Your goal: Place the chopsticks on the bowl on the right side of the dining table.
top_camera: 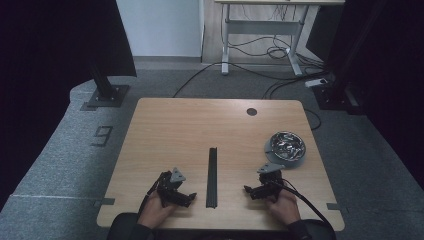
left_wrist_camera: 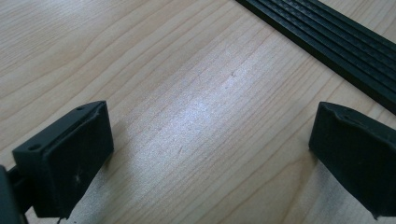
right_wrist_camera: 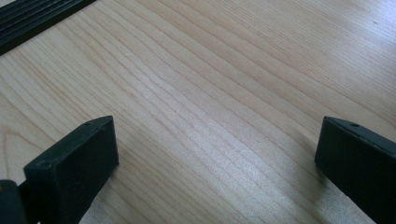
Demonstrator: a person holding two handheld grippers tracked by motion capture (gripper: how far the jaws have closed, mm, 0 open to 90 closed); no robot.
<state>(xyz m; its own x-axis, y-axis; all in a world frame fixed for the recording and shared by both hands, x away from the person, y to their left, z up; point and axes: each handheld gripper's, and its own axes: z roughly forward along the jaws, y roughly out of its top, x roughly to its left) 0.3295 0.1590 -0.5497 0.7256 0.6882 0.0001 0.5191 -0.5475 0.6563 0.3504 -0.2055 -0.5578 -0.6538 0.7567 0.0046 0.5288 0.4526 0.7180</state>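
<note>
A black strip point(top_camera: 212, 177) lies along the middle of the worktop point(top_camera: 190, 125). The left hand-held gripper point(top_camera: 186, 198) rests just left of the strip and the right hand-held gripper point(top_camera: 251, 192) just right of it, both with jaws wide apart and empty. A metal bowl point(top_camera: 285, 146) sits farther right of the strip, near the worktop's edge. A "9" point(top_camera: 102, 135) marks the floor, left of the strip.

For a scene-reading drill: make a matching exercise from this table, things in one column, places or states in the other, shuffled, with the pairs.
1. black strip
2. metal bowl
3. left gripper
4. round hole

a. open over bare wood
b. far edge of the table
c. lies between the two grippers
d. beyond the right gripper, on a grey base

Pairs: 1-c, 2-d, 3-a, 4-b
</note>
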